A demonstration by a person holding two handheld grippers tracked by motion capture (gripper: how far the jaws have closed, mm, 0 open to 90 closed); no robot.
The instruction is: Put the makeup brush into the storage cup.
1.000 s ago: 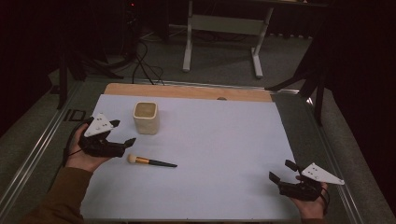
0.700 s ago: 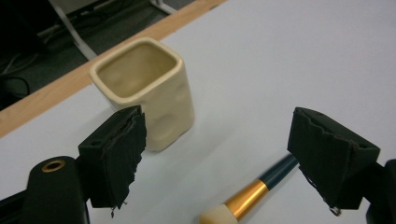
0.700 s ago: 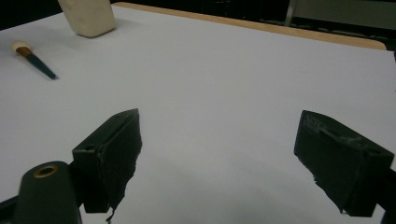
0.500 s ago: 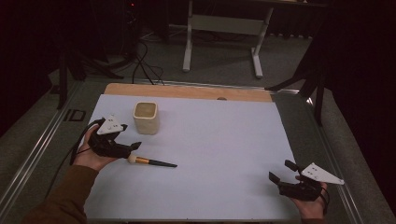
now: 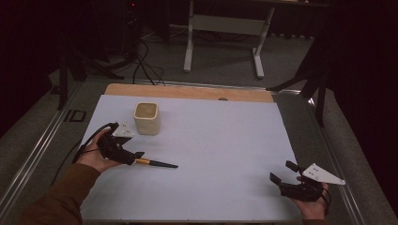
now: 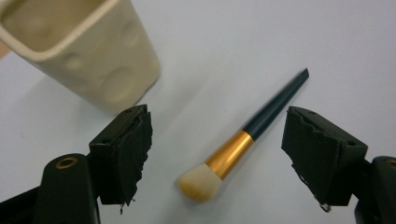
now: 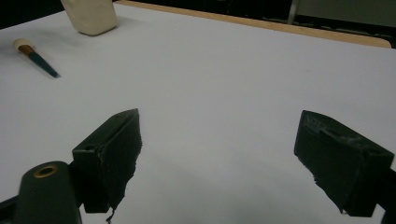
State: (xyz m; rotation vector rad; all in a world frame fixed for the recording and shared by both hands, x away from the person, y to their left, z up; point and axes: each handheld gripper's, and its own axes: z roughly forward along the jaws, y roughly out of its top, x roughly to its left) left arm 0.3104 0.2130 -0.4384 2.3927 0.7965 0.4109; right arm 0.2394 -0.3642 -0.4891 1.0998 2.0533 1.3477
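A: Left gripper [image 6: 212, 154] has come down over the makeup brush [image 6: 243, 144] since a second ago; in the high view it was back beside the cup then, now it sits at the brush's bristle end. Its jaws have just been closing a little, but they are still spread, and the brush lies between them with neither pad touching it.

B: So the grasp is set up, not made?

A: That is my reading. The brush lies flat on the white counter [image 5: 220, 140], gold ferrule and cream bristles nearest the gripper, dark handle pointing away. The cream cup [image 5: 147, 118] stands upright just beyond, apart from the brush.

B: Right side?

A: Right gripper [image 5: 285, 173] rests at the near right corner of the counter, jaws spread wide, nothing between them. Same place as a second ago.

B: Anything uncertain?

A: In the high view the left hand [image 5: 96, 154] and gripper body cover the bristle end. The left gripper view cuts off the cup's rim at the top edge, and the handle is motion-blurred. The room beyond the counter is too dark to read.
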